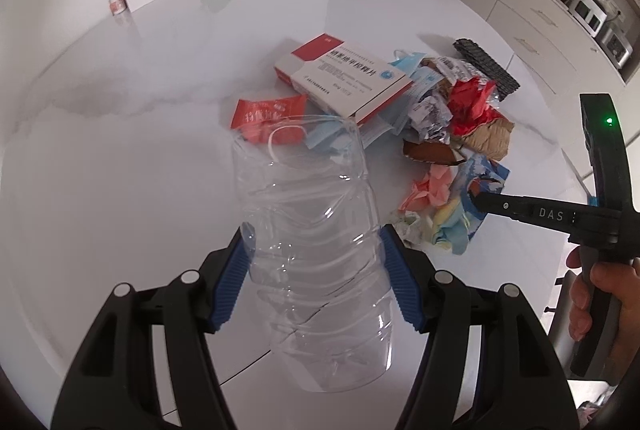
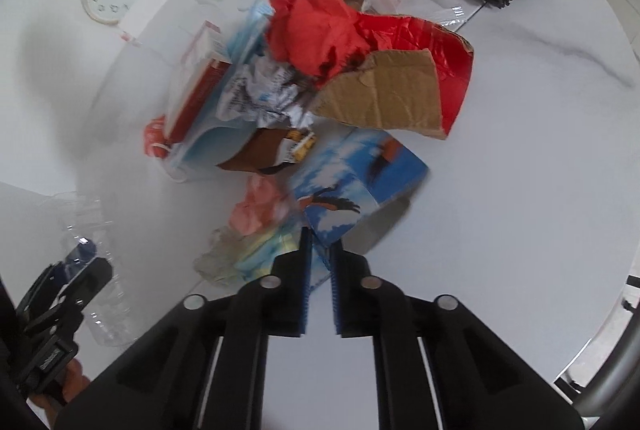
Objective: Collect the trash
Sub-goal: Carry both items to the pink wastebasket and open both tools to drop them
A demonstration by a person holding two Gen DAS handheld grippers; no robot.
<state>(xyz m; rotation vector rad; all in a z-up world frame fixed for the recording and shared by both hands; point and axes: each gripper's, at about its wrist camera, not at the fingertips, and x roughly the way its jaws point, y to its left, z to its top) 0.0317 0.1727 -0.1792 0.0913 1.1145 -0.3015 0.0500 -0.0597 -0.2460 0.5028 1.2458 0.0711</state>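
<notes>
Most of the trash looks gathered already: a pile sits on the white table (image 1: 120, 134), with a medicine box (image 1: 348, 78), red crumpled paper (image 2: 316, 30) and torn cardboard (image 2: 384, 98) heaped together. A crushed clear plastic bottle (image 1: 316, 250) is clamped in the left gripper (image 1: 316, 278), just beside the pile. The right gripper (image 2: 320, 282) is pinched on a blue bird-print paper (image 2: 360, 186). No bin can be seen, so bagging seems left to do.

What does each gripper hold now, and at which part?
The left gripper clamps the clear plastic bottle across its crumpled body. The right gripper pinches the near corner of the blue sky-printed paper at the edge of the trash pile.
</notes>
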